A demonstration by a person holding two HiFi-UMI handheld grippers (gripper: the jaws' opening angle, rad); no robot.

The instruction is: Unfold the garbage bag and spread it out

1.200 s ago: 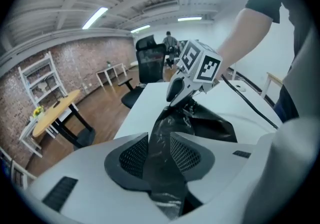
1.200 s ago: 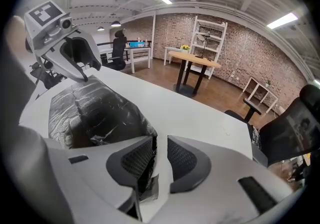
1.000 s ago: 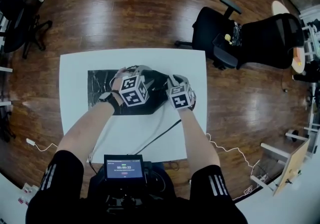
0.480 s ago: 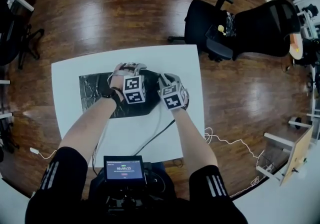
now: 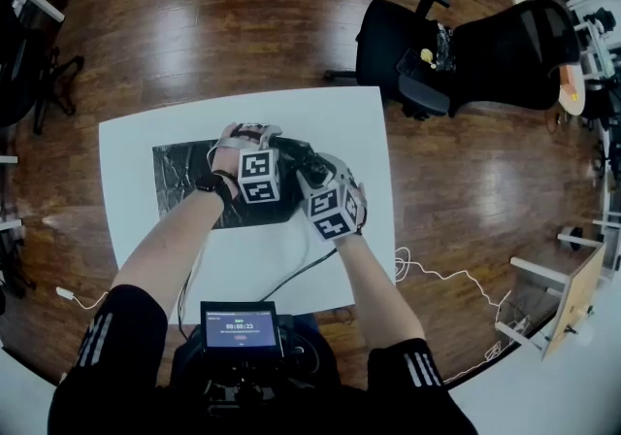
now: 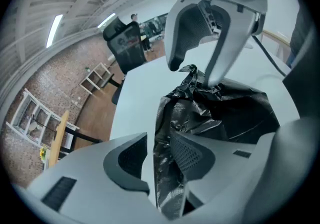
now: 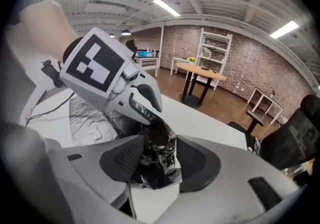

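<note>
while the left gripper [image 6: 157, 142] pinches the one garbage bag [image 5: 184, 176], the right gripper [image 7: 157, 157] has just been opening its jaws, a fold loose between them; bare table [image 5: 335, 113] margin all round.

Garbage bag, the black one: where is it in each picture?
Head view: garbage bag lies left of centre on the white table.
Left gripper view: garbage bag at centre, running down between the jaws.
Right gripper view: garbage bag crumpled low centre, between the jaws.
Shared landmark: the white table.
</note>
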